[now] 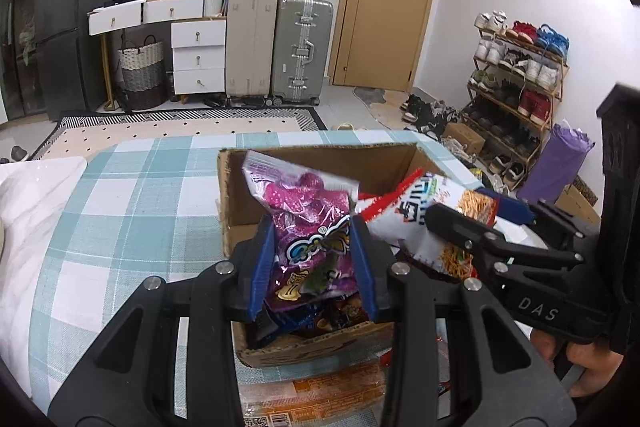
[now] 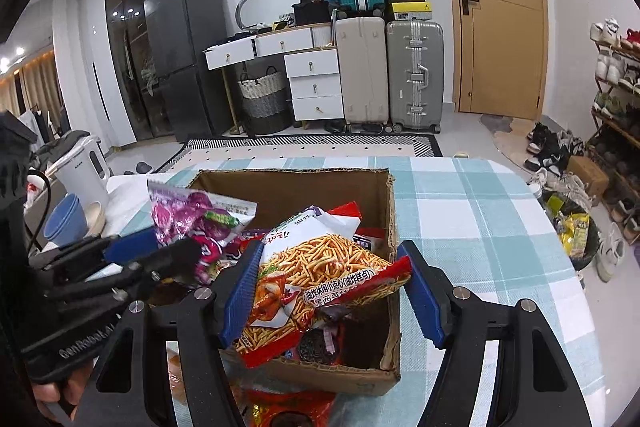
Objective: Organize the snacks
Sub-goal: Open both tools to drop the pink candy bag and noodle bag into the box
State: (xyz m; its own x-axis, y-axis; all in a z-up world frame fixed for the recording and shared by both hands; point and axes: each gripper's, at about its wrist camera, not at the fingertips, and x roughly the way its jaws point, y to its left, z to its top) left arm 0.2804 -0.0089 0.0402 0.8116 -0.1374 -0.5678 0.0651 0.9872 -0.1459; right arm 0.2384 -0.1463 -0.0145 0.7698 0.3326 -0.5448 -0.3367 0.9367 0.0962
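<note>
An open cardboard box (image 1: 232,195) stands on the checked tablecloth and holds several snack packets. My left gripper (image 1: 314,227) is shut on a purple snack bag (image 1: 304,203) and holds it upright over the box's left half. Beside it my right gripper (image 1: 480,211) grips a white and red bag of fried sticks (image 1: 404,215). In the right wrist view that bag (image 2: 320,267) lies tilted between the blue pads of my right gripper (image 2: 330,251), above the box (image 2: 296,187). To its left are the purple bag (image 2: 192,215) and my left gripper (image 2: 160,247).
An orange packet (image 1: 320,391) and a red packet (image 2: 288,411) lie on the table in front of the box. Blue bowls (image 2: 66,223) and a white kettle (image 2: 84,167) stand off the table's left side. Bare tablecloth (image 2: 480,227) stretches right of the box.
</note>
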